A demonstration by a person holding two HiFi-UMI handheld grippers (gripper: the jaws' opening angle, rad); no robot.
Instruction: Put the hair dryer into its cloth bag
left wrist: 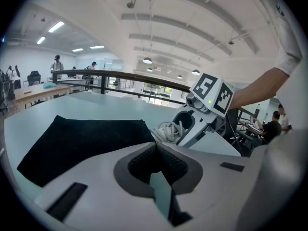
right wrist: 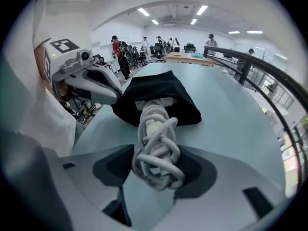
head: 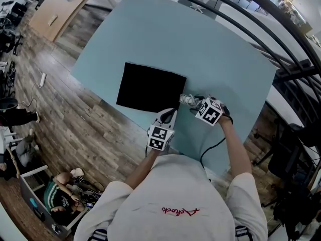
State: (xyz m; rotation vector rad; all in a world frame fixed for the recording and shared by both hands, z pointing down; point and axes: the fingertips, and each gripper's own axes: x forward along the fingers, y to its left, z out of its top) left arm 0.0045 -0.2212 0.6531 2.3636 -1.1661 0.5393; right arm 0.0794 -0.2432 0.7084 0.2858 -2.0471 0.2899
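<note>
Black cloth: the cloth bag (head: 150, 87) lies flat on the worktop, its mouth turned toward the person.
Left tool (left wrist: 155, 147): pressed together, its tip at the bag's near edge. Whether it nips the hem I cannot tell.
Hair dryer (right wrist: 153, 101): only a pale part shows, right at the bag's mouth. The rest is hidden, probably already inside the bag.
Cord bundle (right wrist: 156, 148): white loops wound into a thick coil, running from the bag's mouth out toward the person.
Right tool (right wrist: 155, 170): spread wide, with the cord bundle filling the gap and both pads against it, so it is pinching the coil just outside the bag.
Step in hand: by my reading, the last part, getting the trailing cord in after the dryer.
Next move: calls for the mouth of the bag to be held or lifted open while the coil is fed in. The loops look loose and could catch on the hem or spring apart.
Worktop (head: 210, 44): pale blue-green, smooth and bare around the bag.
Floor (head: 75, 119): wood planks to the bag's left.
Railing (head: 281, 74): black bars beyond the bag's right side.
Room: a large open hall with desks, people (right wrist: 115, 44) well beyond the bag, and ceiling lights (left wrist: 147, 60) overhead.
</note>
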